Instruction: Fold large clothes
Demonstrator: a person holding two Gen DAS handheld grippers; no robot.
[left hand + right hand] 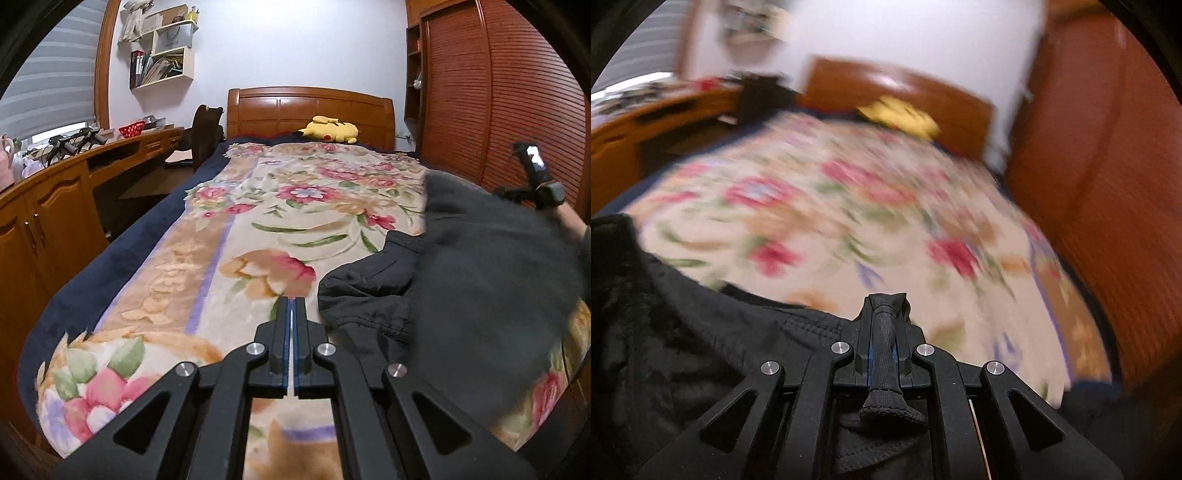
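pinching a ribbed edge of the black garment (pixel 683 350), the right gripper (pixel 886 306) is lifting it over the floral blanket (pixel 258 206); left gripper (pixel 295 306) is hovering closed (empty) beside it.

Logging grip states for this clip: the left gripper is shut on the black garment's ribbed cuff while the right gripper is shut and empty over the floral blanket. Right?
Sides swapped. The right wrist view shows the right gripper shut on the ribbed cuff of the black garment. The left wrist view shows the left gripper shut and empty over the floral blanket.
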